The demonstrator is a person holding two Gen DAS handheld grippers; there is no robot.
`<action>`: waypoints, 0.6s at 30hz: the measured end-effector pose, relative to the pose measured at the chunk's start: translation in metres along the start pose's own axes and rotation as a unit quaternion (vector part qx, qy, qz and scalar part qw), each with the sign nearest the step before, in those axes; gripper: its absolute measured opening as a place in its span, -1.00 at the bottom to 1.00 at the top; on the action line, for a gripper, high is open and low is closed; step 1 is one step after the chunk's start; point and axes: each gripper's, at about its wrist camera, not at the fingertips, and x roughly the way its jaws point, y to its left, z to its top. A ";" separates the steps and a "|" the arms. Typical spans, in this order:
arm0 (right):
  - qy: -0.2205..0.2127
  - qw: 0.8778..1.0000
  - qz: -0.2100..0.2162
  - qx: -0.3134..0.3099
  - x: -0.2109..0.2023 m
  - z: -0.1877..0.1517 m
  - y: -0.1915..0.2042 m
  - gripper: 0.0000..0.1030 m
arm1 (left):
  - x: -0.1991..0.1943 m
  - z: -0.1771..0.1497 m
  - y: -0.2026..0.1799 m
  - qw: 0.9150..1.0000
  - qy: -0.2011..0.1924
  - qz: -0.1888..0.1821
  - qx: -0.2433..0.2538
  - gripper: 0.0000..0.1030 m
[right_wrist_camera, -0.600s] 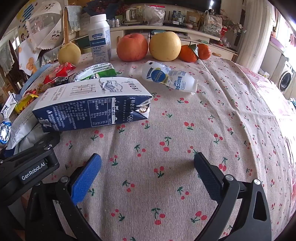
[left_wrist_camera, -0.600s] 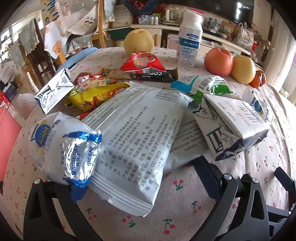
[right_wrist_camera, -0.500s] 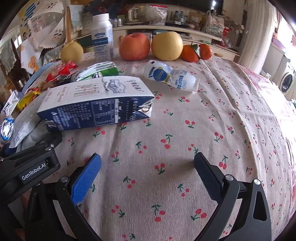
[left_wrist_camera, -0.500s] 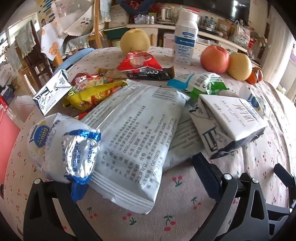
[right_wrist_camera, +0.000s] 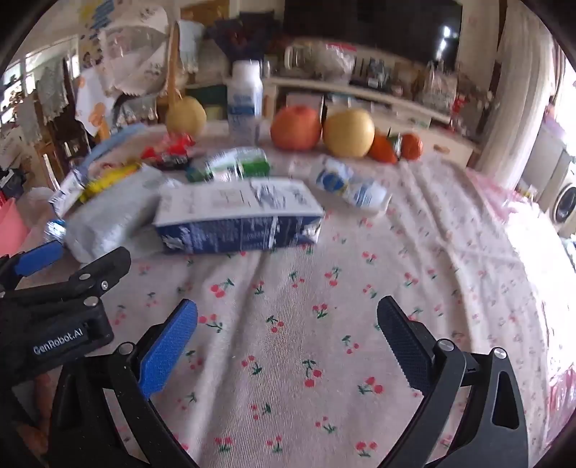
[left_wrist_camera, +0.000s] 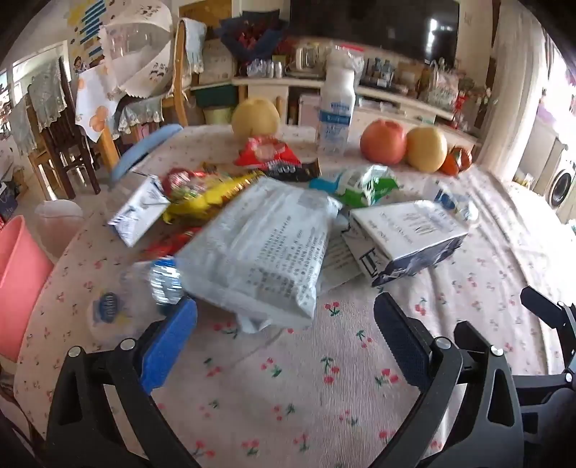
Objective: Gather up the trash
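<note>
**Bright daylight from the right, motion blur in both views**

Strong daylight enters at the right edge of both frames, washing out the curtain (left_wrist_camera: 518, 72) and bleaching the tablecloth (right_wrist_camera: 468, 252) at centre right. A television screen (left_wrist_camera: 374, 25) at top centre carries small glare spots. Both pictures are smeared by motion: print on the white packet (left_wrist_camera: 266, 252) and the milk carton (right_wrist_camera: 237, 216) is unreadable. Fisheye curving bends the room at the edges, and the corners are vignetted black. Shadows under the clutter are soft.

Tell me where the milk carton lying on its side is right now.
In the right wrist view the milk carton lies left of centre on the cherry-print tablecloth, between the large white bag and the small toppled bottle.
</note>
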 end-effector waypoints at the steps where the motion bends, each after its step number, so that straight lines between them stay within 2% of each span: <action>1: -0.008 1.000 0.000 -0.001 -0.007 0.000 0.000 0.91 | -0.006 0.000 0.003 1.000 -0.005 -0.003 -0.002 0.93; 5: -0.057 0.998 -0.010 -0.011 -0.037 0.000 0.005 0.91 | -0.032 -0.003 0.013 1.000 -0.026 -0.014 -0.010 0.93; 9: -0.094 0.995 -0.011 0.006 -0.063 0.000 0.002 0.91 | -0.054 -0.009 0.015 0.999 -0.034 -0.006 0.014 0.93; 12: -0.103 0.994 -0.012 0.023 -0.074 -0.002 -0.004 0.91 | -0.074 -0.014 0.017 0.998 -0.048 0.002 0.031 0.93; 18: -0.112 0.992 -0.022 0.045 -0.099 -0.016 -0.008 0.91 | -0.104 -0.023 0.025 0.997 -0.065 -0.006 0.039 0.93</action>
